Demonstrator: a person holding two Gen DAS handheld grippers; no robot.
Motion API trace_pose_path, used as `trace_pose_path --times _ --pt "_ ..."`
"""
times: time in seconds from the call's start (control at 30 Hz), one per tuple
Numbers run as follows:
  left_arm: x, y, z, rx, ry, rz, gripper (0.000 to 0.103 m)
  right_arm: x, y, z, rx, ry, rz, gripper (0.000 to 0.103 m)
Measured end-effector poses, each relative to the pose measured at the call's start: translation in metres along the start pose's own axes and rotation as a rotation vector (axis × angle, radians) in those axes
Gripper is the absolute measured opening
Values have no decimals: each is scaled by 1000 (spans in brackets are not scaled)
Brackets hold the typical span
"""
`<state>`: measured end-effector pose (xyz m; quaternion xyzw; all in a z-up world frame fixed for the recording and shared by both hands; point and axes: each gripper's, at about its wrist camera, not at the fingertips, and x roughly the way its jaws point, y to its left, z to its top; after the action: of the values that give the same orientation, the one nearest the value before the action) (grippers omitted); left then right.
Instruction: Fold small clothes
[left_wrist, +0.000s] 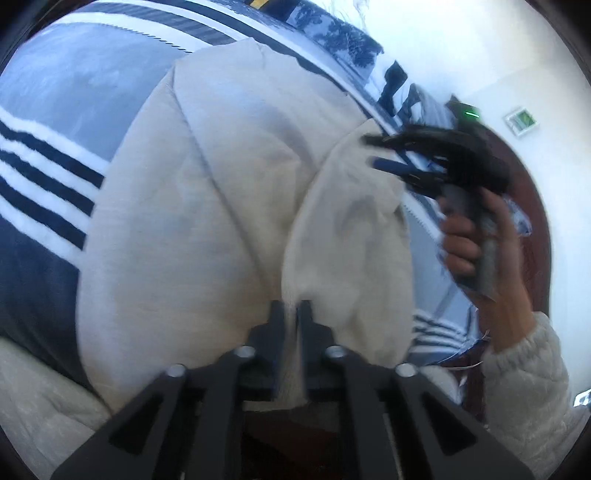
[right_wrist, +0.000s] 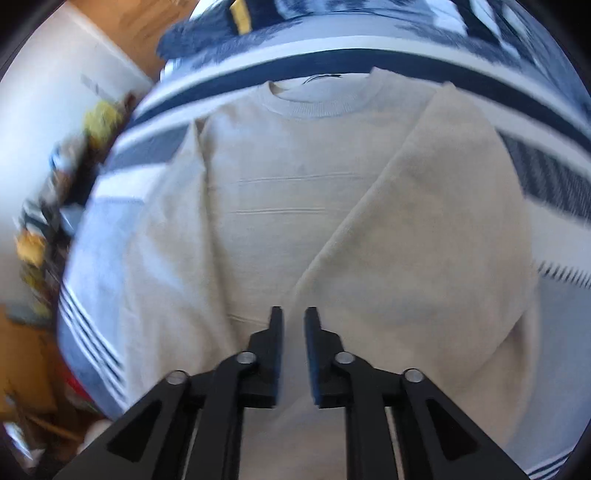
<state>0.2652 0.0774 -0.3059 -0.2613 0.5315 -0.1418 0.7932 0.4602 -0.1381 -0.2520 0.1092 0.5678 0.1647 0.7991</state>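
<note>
While the cream sweatshirt (right_wrist: 280, 206) lay flat on the striped blanket (right_wrist: 369, 61), we folded it.
Our left gripper (left_wrist: 291, 314) pinched its cuff to carry the sleeve (left_wrist: 347, 258) across; our right gripper (right_wrist: 293, 321) hovered near, jaws slightly parted, empty.

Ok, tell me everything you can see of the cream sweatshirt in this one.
The cream sweatshirt is a plain, soft-looking knit with a ribbed crew collar and a dark mark inside the neck. It lies front up on a blue, white and navy striped blanket, one sleeve folded diagonally across the chest. Faint horizontal creases cross the body. The left gripper is shut on a pinch of its fabric; the right gripper hangs over it, slightly apart, holding nothing.
</note>
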Motion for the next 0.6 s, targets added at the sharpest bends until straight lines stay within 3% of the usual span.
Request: trace_pose_path --times 0.03,0.07,0.1,0.17,0.23,0.33,0.37,0.4,0.47,0.53,0.6 --pt "2 2 4 0 -17 6 28 -9 -4 -8 28 -34 33 60" --pt "1 2 3 8 -37 -2 39 -20 -8 -16 40 -72 46 66" --pt "0 1 3 20 -44 -1 45 -30 -10 -24 42 -106 45 68" --pt "6 -4 2 39 -43 17 45 -61 -28 -49 67 -182 24 68" --pt "17 -4 0 52 -28 53 45 -83 -52 -79 148 -236 61 68" --pt "34 -6 -1 89 -10 144 45 -84 -83 -130 285 -236 130 68" --pt "39 -6 -3 92 16 134 31 -80 -88 -143 292 -227 138 68" --pt "41 -7 -5 95 32 119 7 -78 -92 -154 287 -225 126 68" --pt "32 -9 -10 94 19 115 3 -70 -92 -179 264 -233 63 68" --pt "10 -12 -14 66 -23 22 3 -65 -93 -196 230 -249 22 64" --pt "-6 -13 -18 47 -41 0 3 -66 -94 -203 217 -253 6 63"
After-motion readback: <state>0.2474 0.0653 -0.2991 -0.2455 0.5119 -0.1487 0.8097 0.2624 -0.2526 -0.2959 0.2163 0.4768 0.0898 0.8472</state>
